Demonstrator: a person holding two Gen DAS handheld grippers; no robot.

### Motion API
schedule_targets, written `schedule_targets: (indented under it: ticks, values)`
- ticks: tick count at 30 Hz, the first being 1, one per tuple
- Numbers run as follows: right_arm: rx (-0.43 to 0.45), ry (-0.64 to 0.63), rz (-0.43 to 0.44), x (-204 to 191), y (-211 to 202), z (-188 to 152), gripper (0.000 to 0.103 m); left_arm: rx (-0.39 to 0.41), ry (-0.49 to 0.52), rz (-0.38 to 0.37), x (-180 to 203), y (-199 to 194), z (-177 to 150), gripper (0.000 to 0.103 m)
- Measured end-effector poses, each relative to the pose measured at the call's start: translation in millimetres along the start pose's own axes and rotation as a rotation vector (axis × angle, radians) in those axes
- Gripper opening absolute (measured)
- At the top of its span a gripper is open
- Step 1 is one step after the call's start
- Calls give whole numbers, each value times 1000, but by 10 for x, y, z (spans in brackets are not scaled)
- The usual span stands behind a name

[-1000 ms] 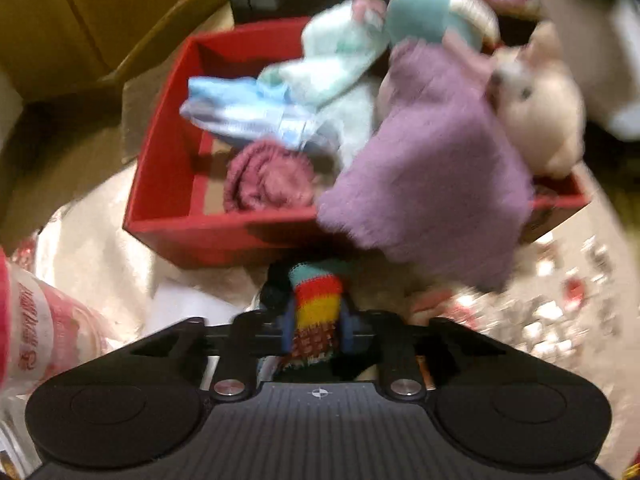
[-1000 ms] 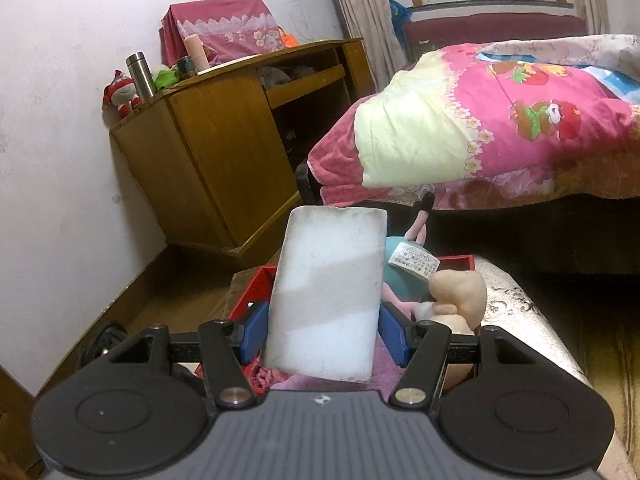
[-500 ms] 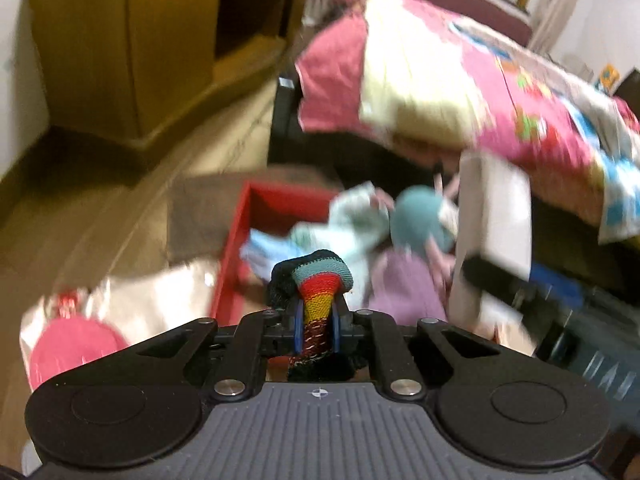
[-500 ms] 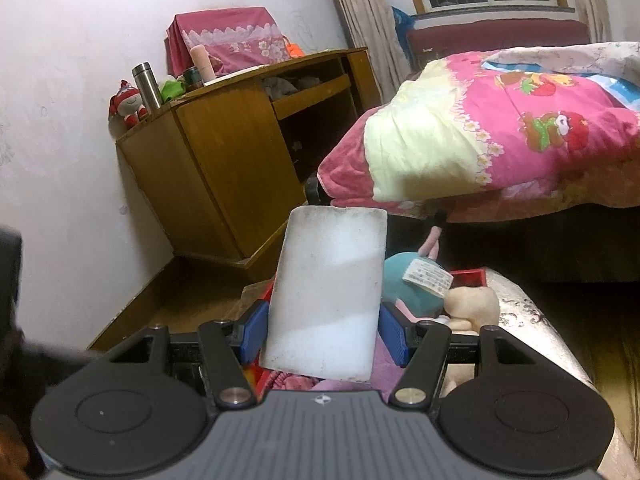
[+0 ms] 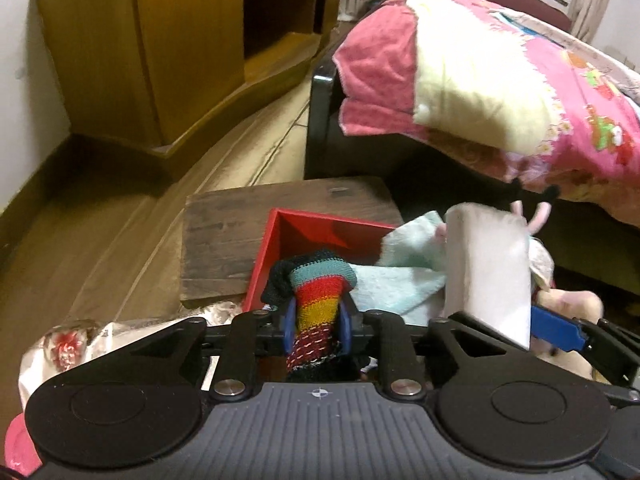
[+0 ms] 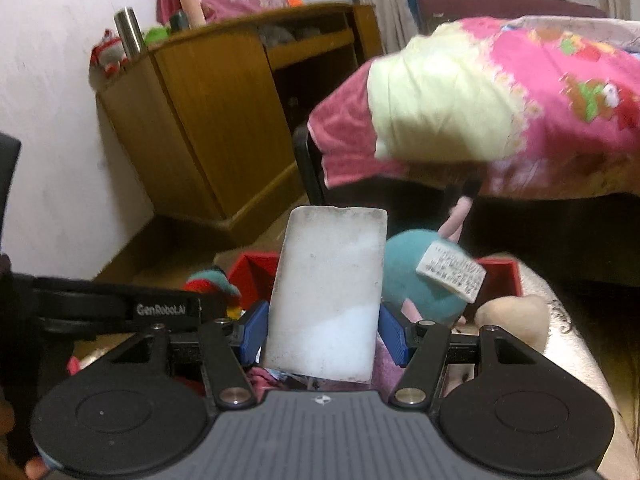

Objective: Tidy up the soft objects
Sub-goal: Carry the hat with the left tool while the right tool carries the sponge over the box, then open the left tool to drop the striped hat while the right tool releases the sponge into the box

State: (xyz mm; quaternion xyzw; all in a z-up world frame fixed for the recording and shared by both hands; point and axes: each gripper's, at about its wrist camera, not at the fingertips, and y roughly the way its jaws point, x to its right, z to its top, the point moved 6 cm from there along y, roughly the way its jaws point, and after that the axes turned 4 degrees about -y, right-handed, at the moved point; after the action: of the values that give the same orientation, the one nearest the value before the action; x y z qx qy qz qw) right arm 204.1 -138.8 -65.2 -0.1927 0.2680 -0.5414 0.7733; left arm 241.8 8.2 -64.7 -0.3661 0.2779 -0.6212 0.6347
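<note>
Left gripper (image 5: 317, 326): blue pads pinched tight on a striped knit sock (image 5: 316, 300), which stands up between them with its teal toe bunched above the fingers. Held above the near left corner of the red box (image 5: 316, 226), so a release here would likely drop it inside that wall.

Right gripper (image 6: 322, 334): jaws pressed against the two long edges of a white sponge block (image 6: 326, 294), held upright and gripped low, most of the slab standing free above the pads. The edge grip probably keeps the flat faces clear for setting it down. From the left wrist view the block sits over the right half of the red box, close beside the left tool; the two are near but I cannot tell whether they touch.

Inside the red box, a pale mint cloth (image 5: 394, 280) lies across the middle, under and behind the sock. At the box's right side sits a teal plush toy (image 6: 420, 276) with a white sewn label (image 6: 450, 276), and a beige plush (image 6: 512, 318) rests against the near right rim. The load is piled to the right, with the left corner showing bare red wall.

The red box stands on a dark wooden stool (image 5: 228, 240). Beyond it is a bed under a pink quilt (image 5: 500, 80); to its far left, a wooden cabinet (image 5: 160, 48).
</note>
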Motion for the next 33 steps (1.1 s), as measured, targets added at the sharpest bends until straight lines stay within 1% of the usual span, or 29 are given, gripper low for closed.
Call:
schedule_targets:
  ticks: [1,2,3,5,8,10,12,16,19,22,25,28,30,33]
  values:
    - [-22,-11,0,-2,63,-11,31,-1,1,8,-4,15,3,39]
    - [-50,-22,6,-7,128,-21,32,2,8,12,4,9,0,48]
    - [-66,-27,8,-4,184,-28,32,6,19,14,15,9,1,55]
    - [-94,-51,4,-9,273,-35,33,3,28,21,25,3,-14,62]
    - [-117,-88,-7,-26,339,-38,36,1,24,24,3,-20,-14,61]
    - [-118,-114,-16,-49,347,-34,37,-6,0,13,-34,-56,-9,62]
    - [-112,-131,-15,-68,327,-29,41,-12,-26,-4,-70,-92,-2,62]
    - [-112,-160,-26,-85,302,13,42,-7,-35,-4,-102,-165,3,63]
    - [-100,-154,-41,-78,241,50,42,-13,-32,-5,-126,-222,-25,64]
    - [-80,-110,-40,-46,70,36,43,-30,-32,-27,-142,-313,-112,66]
    - [-77,-91,-22,-69,-102,-59,43,-46,-1,-38,-145,-429,-253,69]
    - [-106,-101,-9,-135,-231,-188,43,-63,25,-39,-168,-526,-423,71]
    - [-125,-126,-15,-189,-317,-268,43,-75,34,-53,-186,-572,-532,76]
    - [-145,-128,-23,-200,-481,-395,43,-104,73,-55,-203,-593,-679,78]
